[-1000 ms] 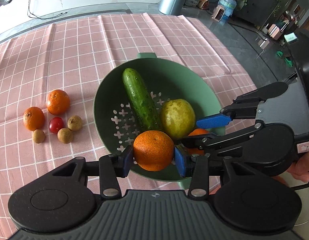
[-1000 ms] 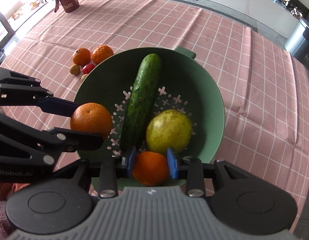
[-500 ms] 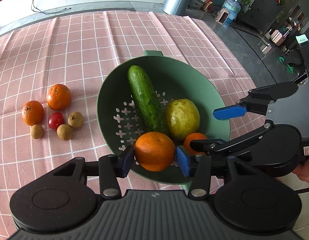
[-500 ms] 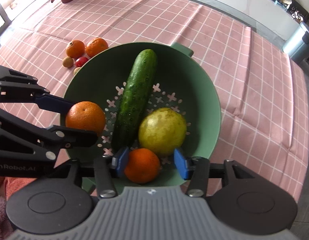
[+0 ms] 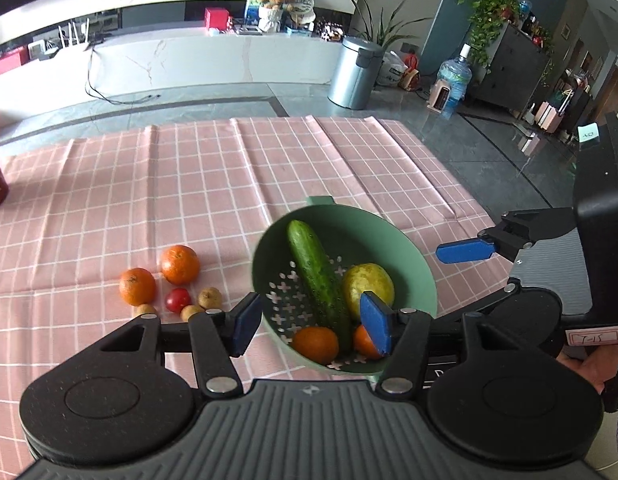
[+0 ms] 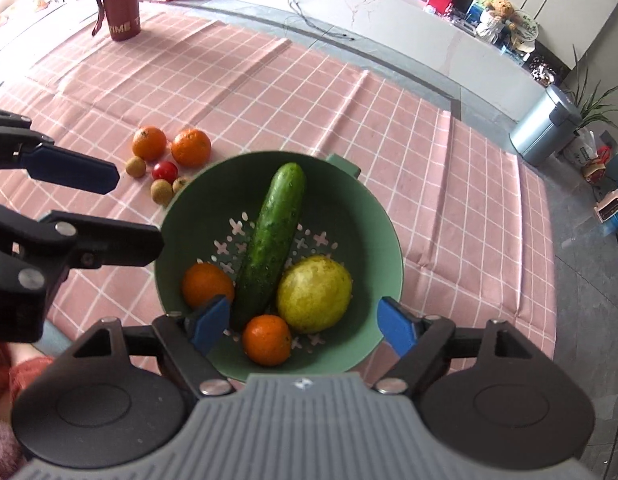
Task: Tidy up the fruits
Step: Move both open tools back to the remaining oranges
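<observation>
So far your round green plastic colander (image 6: 389, 240) holds two oranges, cucumber and pear; both the left tool (image 5: 311, 326) and right tool (image 6: 305, 326) are released, with the small fruit cluster (image 6: 165, 160) left on the pink checked tabletop (image 6: 429, 160)

Both wrist views above shared colander (image 5: 423, 276)

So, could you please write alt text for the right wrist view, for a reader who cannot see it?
A green colander on a pink checked tablecloth holds a cucumber, a pear and two oranges, seen past the open right gripper. The open left gripper reaches in from the left. More small fruit lies on the cloth beyond the colander.
</observation>
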`<state>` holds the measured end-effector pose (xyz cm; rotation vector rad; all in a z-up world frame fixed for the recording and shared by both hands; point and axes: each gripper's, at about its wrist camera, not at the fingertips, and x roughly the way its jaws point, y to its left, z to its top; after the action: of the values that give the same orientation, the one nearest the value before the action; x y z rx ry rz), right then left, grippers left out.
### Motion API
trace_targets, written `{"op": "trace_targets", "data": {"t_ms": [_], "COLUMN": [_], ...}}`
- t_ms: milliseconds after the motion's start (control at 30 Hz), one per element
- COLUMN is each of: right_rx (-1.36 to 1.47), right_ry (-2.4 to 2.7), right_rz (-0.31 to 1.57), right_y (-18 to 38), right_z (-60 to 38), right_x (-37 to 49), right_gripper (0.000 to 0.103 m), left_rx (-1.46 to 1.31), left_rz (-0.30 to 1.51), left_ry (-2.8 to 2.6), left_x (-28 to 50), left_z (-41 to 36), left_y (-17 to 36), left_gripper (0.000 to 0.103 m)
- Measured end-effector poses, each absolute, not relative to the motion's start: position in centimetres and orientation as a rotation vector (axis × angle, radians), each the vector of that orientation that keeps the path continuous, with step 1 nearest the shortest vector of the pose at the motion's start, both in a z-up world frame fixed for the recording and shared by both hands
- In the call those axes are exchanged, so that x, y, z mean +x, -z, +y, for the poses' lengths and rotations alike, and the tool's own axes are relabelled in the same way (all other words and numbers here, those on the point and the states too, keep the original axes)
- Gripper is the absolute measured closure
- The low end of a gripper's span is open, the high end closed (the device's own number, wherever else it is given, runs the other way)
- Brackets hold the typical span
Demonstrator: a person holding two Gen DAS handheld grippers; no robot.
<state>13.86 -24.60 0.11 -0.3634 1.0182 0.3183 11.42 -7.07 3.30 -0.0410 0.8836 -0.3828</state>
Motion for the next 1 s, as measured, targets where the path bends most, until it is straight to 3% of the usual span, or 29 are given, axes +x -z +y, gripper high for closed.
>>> {"op": "trace_targets", "data": {"t_ms": [433,600,667,800,867,1000], "right_rx": [-0.056,-0.059,-0.054,-0.021,-0.013,-0.028], "right_ry": [-0.367,-0.379,-0.376,-0.358,-0.354,-0.363], "right_rz": [0.700,0.646,0.638,0.645,0.666,0.727], "right_y": [-0.7,0.6,1.3,3.5,4.6,5.7], "right_z": [-14.8,-11.3,-10.5,-9.8,-9.7,-9.9], "right_x": [10.3,9.5,9.4,9.7,10.2,12.1], "right_gripper": [0.025,0.038,0.048,0.056,0.067,0.070], "left_rx": [-0.094,-0.222,-0.243,-0.255,-0.247,-0.215], "left_rz": [0.720,0.719,0.728,0.758,0.767,0.812], "left_ry": [0.223,0.196,0.189,0.190,0.209,0.245], "left_x": [9.5,10.2,10.5,11.0,11.5,13.1], "left_z": [3.8,8.0,9.2,9.9,9.6,8.6], "left_y": [-3.6,-1.5,-0.4,1.6,2.4,3.8], "left_gripper": [0.039,0.041,0.043,0.045,0.045,0.045]}}
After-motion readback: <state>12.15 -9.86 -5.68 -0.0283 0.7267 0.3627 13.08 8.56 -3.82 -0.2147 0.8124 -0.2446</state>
